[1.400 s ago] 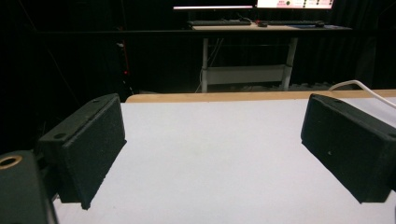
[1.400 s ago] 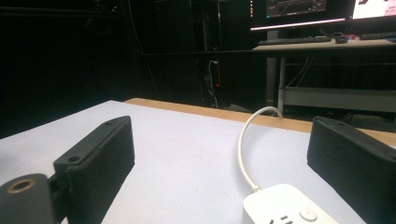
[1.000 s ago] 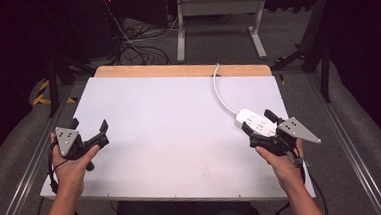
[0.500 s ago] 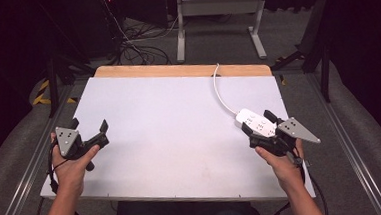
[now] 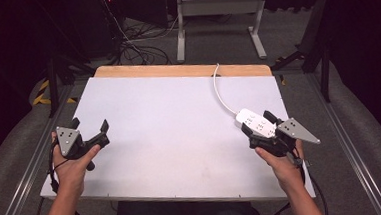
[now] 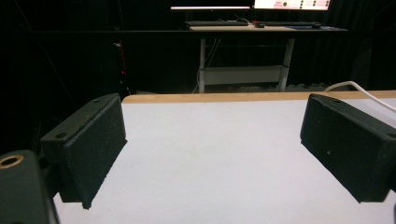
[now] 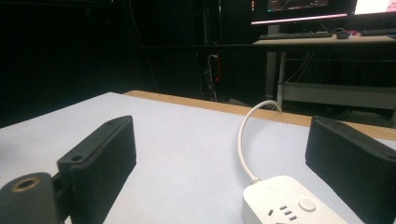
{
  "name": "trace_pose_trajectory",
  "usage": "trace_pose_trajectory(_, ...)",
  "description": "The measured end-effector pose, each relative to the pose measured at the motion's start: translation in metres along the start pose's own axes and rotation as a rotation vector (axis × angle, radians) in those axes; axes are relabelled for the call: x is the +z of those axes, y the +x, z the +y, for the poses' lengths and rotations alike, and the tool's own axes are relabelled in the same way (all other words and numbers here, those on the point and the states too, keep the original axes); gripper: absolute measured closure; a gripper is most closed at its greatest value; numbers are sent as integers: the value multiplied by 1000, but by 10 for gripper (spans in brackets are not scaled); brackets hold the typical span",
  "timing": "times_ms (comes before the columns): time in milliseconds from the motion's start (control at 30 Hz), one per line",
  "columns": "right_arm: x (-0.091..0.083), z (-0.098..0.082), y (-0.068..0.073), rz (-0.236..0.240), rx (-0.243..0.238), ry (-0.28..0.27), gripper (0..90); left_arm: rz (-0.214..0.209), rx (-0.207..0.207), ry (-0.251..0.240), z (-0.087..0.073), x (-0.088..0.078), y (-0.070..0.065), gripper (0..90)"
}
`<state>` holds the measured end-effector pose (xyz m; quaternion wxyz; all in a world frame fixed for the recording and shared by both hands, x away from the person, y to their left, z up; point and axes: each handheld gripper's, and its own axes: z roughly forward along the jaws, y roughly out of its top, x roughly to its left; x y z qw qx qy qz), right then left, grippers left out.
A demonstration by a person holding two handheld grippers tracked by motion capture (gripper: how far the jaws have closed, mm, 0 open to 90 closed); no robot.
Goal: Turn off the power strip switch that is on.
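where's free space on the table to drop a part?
Bare white tabletop from the left claw across to the power strip, and up to the wooden far edge. Crowded only at the right: power strip, its cable and the open right claw around it.

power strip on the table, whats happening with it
A person holds a tool in each hand over a white table. The right tool is open, its jaws standing either side of the near end of the white power strip, not yet gripping it. The left tool is open over bare table, apart from the strip.
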<state>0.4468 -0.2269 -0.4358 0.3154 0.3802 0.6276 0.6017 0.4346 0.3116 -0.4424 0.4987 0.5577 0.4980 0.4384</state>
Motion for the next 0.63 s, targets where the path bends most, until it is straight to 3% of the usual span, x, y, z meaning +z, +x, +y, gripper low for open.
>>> trace_pose_trajectory(633,5,-2,0,14,3,9,95,10,-4,4,-1,1,3,75)
